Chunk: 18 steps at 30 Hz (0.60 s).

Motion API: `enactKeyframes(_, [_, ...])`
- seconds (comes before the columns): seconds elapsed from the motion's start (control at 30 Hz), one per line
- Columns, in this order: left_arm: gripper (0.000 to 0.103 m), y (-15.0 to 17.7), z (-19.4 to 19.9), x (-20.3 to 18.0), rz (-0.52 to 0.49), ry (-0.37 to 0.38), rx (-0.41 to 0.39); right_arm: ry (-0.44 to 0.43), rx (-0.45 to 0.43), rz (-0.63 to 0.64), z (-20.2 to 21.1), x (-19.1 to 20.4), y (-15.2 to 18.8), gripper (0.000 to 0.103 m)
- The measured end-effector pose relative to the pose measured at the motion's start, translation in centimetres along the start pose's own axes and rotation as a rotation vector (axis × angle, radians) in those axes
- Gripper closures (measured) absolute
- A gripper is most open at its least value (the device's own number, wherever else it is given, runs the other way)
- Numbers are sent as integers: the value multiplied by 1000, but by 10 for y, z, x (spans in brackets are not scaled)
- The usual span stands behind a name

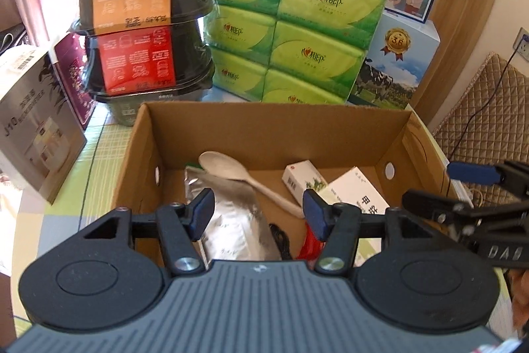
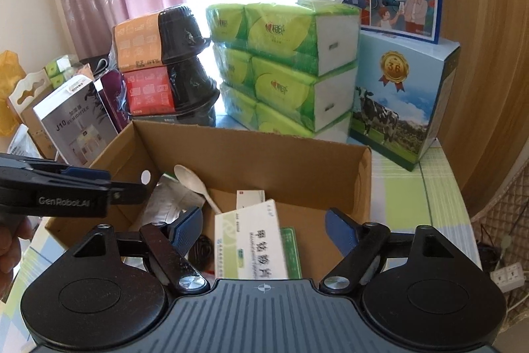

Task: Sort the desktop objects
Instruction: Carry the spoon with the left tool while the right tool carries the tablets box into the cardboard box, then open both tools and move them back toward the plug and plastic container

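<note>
The right gripper [image 2: 263, 229] and left gripper [image 1: 256, 214] hung spread wide and empty over the carton [image 1: 274, 118]. Inside lay a medicine box [image 2: 248, 240], spoon [image 1: 228, 169] and pouch [image 1: 231, 220]. Descending carelessly could crush that box or nudge the carton.

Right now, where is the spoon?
The spoon lies inside the cardboard box, toward its back left. Its bowl rests on the silver pouch, and its handle points toward the white medicine boxes on the right.
</note>
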<state>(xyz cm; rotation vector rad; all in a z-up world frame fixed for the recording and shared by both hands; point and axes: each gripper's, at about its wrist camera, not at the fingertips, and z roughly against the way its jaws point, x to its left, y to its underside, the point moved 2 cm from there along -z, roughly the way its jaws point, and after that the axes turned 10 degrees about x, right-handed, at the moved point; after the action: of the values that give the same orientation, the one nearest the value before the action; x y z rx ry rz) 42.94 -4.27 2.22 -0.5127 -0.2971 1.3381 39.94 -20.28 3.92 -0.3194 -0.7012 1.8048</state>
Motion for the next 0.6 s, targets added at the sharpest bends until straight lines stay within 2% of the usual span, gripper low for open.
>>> enactKeyframes(0.2, [46,16,22,3,10,-3,9,4,5,6,23,9,8,23])
enactKeyframes(0.3, [40,26,38,2,1,-19,9,17,16,15,36,16,14,21])
enactKeyframes(0.37, [33,36,51,2,-1,-32,7,21,20,20,46,20,19,20])
enactKeyframes(0.6, [21,79,89,4,9,-40,26,31,33,40,83,34,46,15])
